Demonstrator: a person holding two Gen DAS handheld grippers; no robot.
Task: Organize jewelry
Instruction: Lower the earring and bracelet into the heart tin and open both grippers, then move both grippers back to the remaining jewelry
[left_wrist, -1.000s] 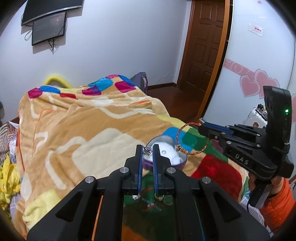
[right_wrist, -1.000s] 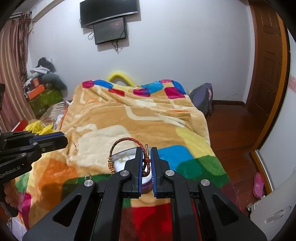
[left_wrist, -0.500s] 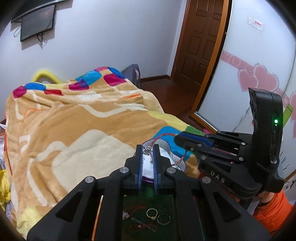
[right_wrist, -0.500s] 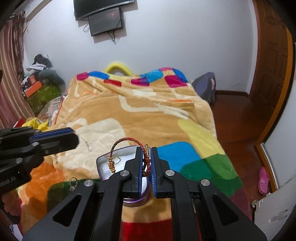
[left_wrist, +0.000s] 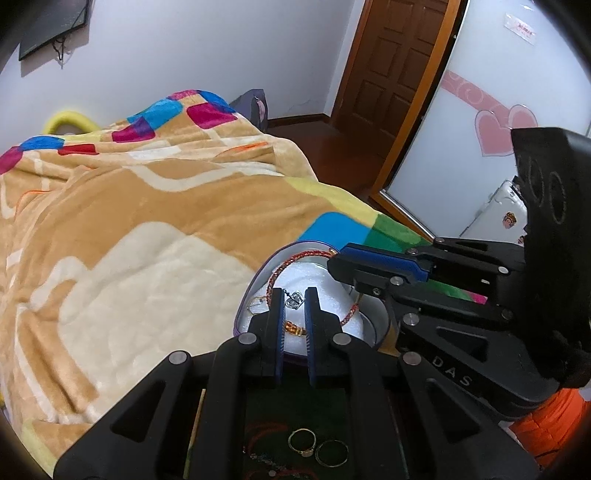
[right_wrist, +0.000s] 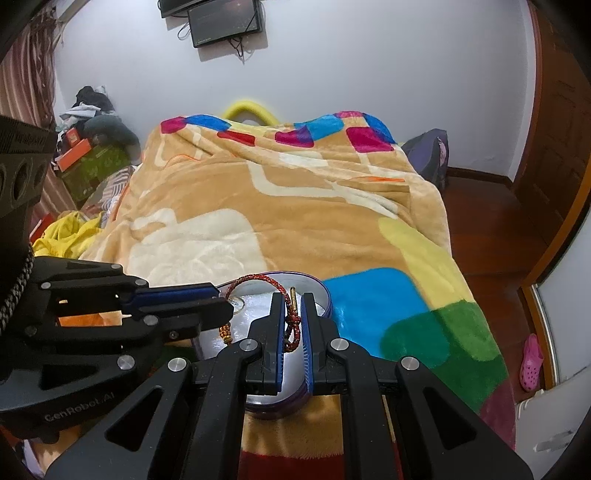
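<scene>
1. left gripper (left_wrist: 294, 299): jaws drawn narrow on a small silver pendant (left_wrist: 294, 300), pinched at the very tips so that the charm hangs free above the tin (left_wrist: 255, 275) and is not dragged over its rim.
2. right gripper (right_wrist: 293, 317): jaws closed to a thin gap on the red braided bracelet (right_wrist: 264, 279); the knotted end is clamped, so the loop arches up and leftward and its beaded tail hangs toward the tin's interior.
3. tin: a round, purple-rimmed container with a white padded lining (left_wrist: 325, 284), resting on the blanket (left_wrist: 147, 236) at the near end of the bed. both grippers converge over it, which suggests it is the destination for the pieces.
4. a thin gold ring (left_wrist: 256, 303) lies inside the tin at its left edge, apparently already stowed.
5. two gold rings (left_wrist: 317, 443) and some thin chains lie on a dark green patch below the left gripper, outside the tin; these seem to await sorting.
6. judgement: the two tools crowd the same opening, left fingers crossing in front of the right. releasing one piece at a time would lessen the risk of the bracelet snagging the pendant.
</scene>
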